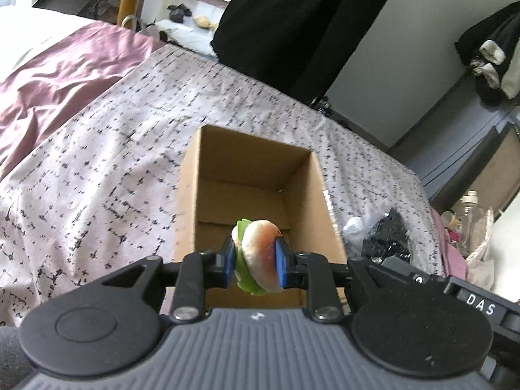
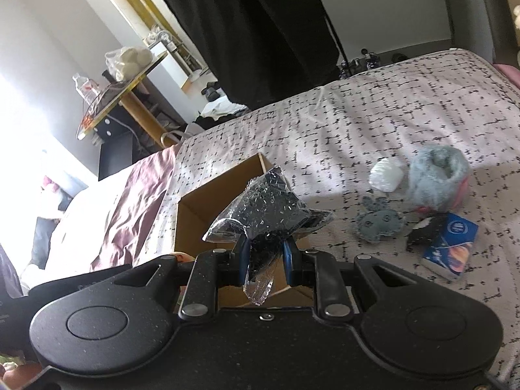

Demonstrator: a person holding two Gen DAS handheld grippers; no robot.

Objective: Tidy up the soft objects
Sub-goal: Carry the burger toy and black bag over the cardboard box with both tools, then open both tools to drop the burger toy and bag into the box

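Left wrist view: left gripper (image 1: pixel 254 261) clamps a burger toy (image 1: pixel 260 255) over the open cardboard box (image 1: pixel 320 214), inside its rim.

Right wrist view: right gripper (image 2: pixel 265 255) pinches a bagged dark item (image 2: pixel 269 214) above the box's near edge; bedspread (image 2: pixel 373 123) beyond.

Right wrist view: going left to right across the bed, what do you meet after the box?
Cardboard box → black plastic-wrapped bundle in the right tongs → grey bunny plush → fluffy grey-blue toy → blue tissue packet.

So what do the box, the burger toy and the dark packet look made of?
Box: plain brown corrugated cardboard, matte, creased flaps. Burger toy: probably squishy foam or plush, matte. Dark packet: glossy clear plastic film over something dark; contents unclear.
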